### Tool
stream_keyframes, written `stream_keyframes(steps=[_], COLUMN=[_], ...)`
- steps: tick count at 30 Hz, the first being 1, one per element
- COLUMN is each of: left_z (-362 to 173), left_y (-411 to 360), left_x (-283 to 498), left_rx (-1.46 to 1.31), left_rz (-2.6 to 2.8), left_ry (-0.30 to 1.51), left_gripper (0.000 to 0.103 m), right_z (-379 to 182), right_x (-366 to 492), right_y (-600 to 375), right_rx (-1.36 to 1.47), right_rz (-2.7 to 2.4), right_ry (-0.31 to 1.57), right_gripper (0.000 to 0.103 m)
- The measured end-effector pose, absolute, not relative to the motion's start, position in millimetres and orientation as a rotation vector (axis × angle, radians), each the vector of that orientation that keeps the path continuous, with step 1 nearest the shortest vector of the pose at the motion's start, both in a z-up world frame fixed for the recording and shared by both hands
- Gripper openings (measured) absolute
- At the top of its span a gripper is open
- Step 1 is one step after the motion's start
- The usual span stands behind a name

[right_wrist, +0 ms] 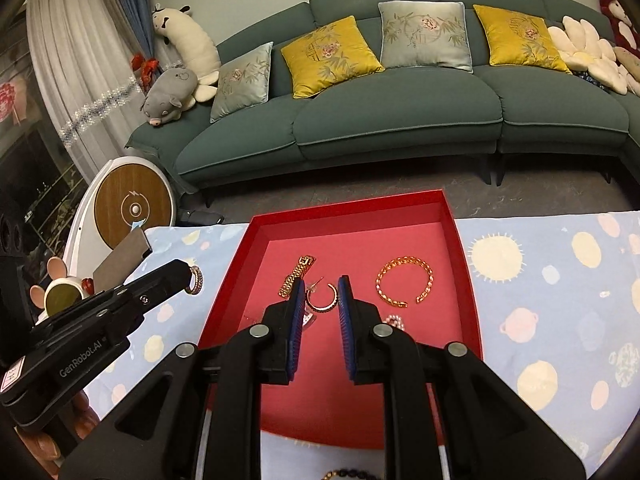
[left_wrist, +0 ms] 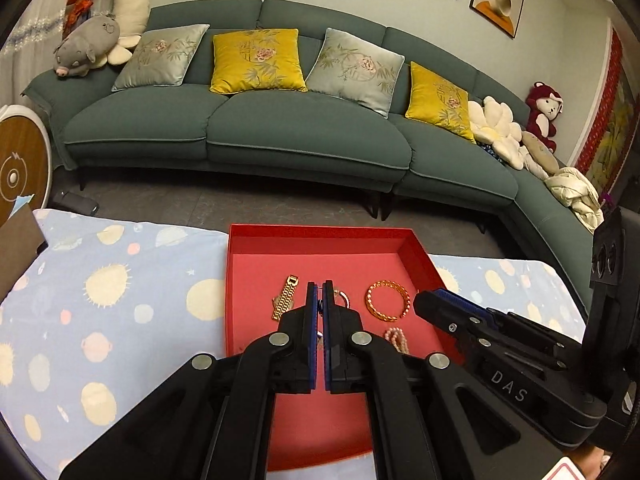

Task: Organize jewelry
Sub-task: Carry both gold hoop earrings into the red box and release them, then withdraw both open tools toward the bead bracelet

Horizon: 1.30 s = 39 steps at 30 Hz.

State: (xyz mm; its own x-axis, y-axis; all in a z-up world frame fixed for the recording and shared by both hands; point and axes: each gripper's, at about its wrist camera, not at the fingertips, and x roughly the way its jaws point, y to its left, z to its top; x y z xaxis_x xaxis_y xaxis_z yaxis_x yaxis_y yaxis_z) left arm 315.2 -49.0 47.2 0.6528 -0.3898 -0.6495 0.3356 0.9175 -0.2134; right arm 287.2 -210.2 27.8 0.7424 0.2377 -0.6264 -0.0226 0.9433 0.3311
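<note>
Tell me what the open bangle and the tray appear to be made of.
Open bangle: looks like gold-toned metal with chain-like links, shiny glints; real gold or plating can't be told. Red tray: seems to be matte cardboard, thin straight walls, no sheen.

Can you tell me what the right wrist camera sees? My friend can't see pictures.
The open right gripper hangs over a hoop earring in a red tray, beside a gold bracelet. At left, the left gripper holds another hoop earring.

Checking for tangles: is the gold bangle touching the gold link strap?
Apart. The right wrist view shows a wide stretch of bare red tray floor between the gold bangle and the gold link strap.
</note>
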Motion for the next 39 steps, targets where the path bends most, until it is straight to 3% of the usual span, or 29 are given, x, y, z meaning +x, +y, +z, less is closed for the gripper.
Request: stream_keyframes(steps=[8, 11, 13, 14, 27, 39], left_z=[24.0, 20.6, 21.1, 22.4, 48.1, 4.2], left_y=[-52.1, -49.8, -46.0, -43.6, 3.6, 12.5], left_x=[345.4, 347.8, 347.0, 344.7, 257.7, 171.6], left_rx=[-0.075, -0.081, -0.098, -0.105, -0.091, -0.131], left_rz=[-0.362, -0.329, -0.317, -0.309, -0.289, -0.315], left_ry=[0.799, 0.81, 0.818, 0.808, 0.728, 0.869], left_gripper=[0.001, 0.007, 0.025, 0.026, 0.026, 0.026], right_z=[10.2, 11.1, 14.9, 16.9, 39.1, -20.0], right_x=[315.9, 314.7, 310.1, 306.8, 190.3, 125.4], right_y=[-207.0, -207.6, -212.5, -214.8, -241.2, -228.8], right_rx=[0.309, 0.307, 0.331, 0.341, 0.401, 0.333], right_rz=[0.144, 0.128, 0.121, 0.117, 0.112, 0.051], right_ry=[0.724, 0.705, 0.68, 0.67, 0.6, 0.788], right_gripper=[0.018, 0.024, 0.029, 0.03, 0.03, 0.03])
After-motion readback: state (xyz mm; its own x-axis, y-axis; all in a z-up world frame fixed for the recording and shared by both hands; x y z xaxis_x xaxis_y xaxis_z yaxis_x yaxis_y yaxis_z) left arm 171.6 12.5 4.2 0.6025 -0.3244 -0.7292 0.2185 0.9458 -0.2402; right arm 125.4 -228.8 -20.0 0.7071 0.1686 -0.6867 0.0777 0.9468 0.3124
